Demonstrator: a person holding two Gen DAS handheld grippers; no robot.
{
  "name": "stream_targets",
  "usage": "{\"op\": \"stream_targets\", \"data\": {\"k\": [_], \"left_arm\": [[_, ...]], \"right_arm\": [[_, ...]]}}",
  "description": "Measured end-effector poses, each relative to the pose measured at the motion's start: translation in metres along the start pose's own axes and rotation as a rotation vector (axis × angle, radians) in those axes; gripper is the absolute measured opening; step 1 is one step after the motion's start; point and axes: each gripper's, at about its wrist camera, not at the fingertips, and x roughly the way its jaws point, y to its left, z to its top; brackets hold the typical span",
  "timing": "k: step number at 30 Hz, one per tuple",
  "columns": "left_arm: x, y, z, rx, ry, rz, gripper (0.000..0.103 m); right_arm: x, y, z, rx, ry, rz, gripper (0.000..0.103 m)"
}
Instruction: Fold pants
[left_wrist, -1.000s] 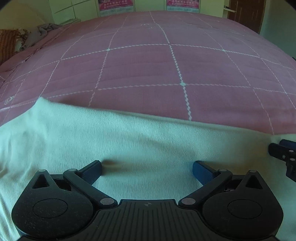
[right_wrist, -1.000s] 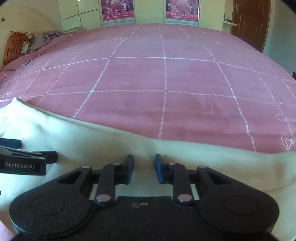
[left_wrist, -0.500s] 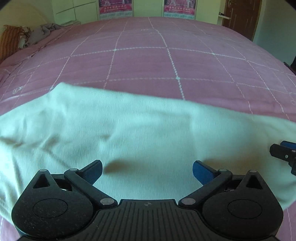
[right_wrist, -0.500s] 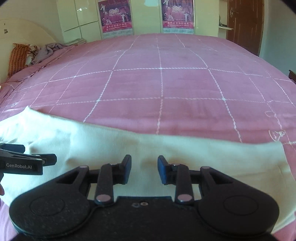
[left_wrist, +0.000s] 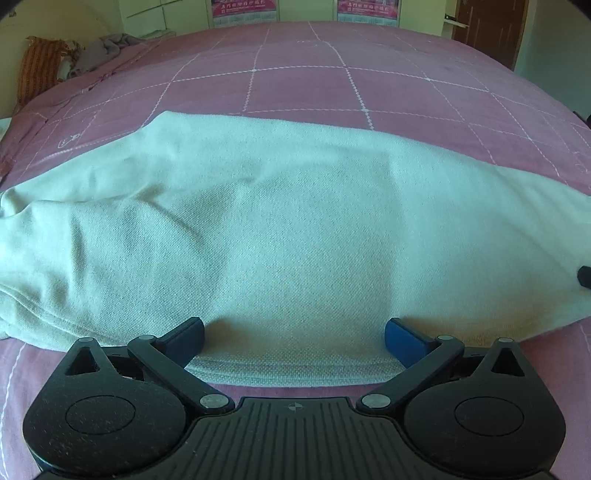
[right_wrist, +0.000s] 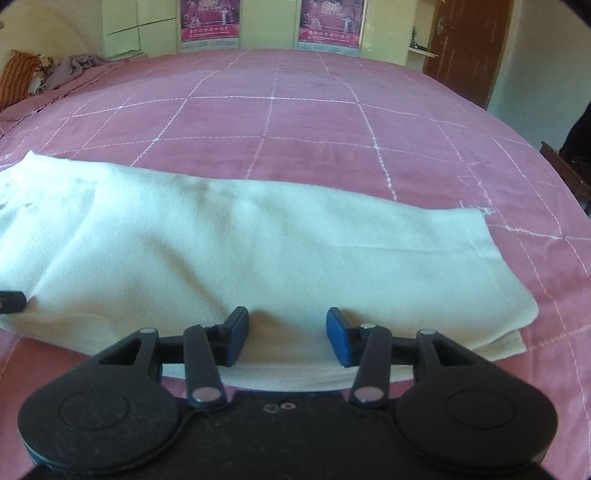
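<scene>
Two grippers: both sit at the lower edge of their frames, each facing the near edge of the pants.
Pants (left_wrist: 280, 229): pale cream, folded into a long band lying flat across the pink bedspread (left_wrist: 332, 85), filling the middle of the left wrist view from left border to right border.
Pants in the right wrist view (right_wrist: 221, 240): the band runs from the left border to a hemmed end at centre right, with a second layer peeking out beneath at lower right.
Left gripper (left_wrist: 294, 338): jaws spread wide, nothing clamped; the near fold of the pants lies in the gap between the blue pads, reaching down toward the gripper body.
Right gripper (right_wrist: 288, 338): jaws released, a moderate gap between them; the near edge of the pants lies in that gap, cloth not pinched.
Other tool tips: a dark tip of the right gripper shows at the right border of the left wrist view, over the cloth; a dark tip of the left gripper shows at the left border of the right wrist view.
Background: orange pillow (right_wrist: 16, 77) and grey cloth (right_wrist: 74, 66) at upper left, posters (right_wrist: 210, 22) top centre, brown door (right_wrist: 469, 48) upper right.
</scene>
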Motion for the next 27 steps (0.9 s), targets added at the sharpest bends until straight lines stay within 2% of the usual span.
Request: {"op": "stream_targets", "data": {"k": [4, 6, 7, 10, 13, 17, 21, 27], "left_arm": [[-0.013, -0.006, 0.005, -0.014, -0.012, -0.01, 0.103], [-0.022, -0.018, 0.006, 0.003, -0.033, -0.037, 0.103], [-0.024, -0.026, 0.008, 0.02, -0.04, -0.048, 0.103], [-0.021, -0.05, 0.011, 0.061, -0.036, -0.06, 0.103], [-0.002, -0.064, 0.008, 0.07, 0.037, -0.05, 0.103], [-0.007, -0.063, 0.007, 0.047, 0.039, -0.05, 0.103], [-0.014, -0.068, 0.015, -0.012, 0.039, -0.067, 0.103], [-0.025, -0.107, 0.027, 0.038, -0.006, -0.102, 0.103]], "right_arm": [[-0.01, -0.021, 0.002, 0.037, -0.055, -0.072, 0.052], [-0.009, -0.038, 0.0, 0.094, -0.047, -0.094, 0.061], [-0.006, -0.048, -0.003, 0.123, -0.025, -0.105, 0.062], [-0.002, -0.067, -0.014, 0.143, -0.013, -0.083, 0.061], [-0.004, -0.063, -0.014, 0.105, -0.015, -0.102, 0.06], [-0.012, -0.069, -0.016, 0.147, -0.034, -0.093, 0.058], [-0.034, -0.07, -0.003, 0.199, -0.135, -0.045, 0.058], [-0.03, -0.067, 0.02, 0.18, -0.165, -0.024, 0.058]]}}
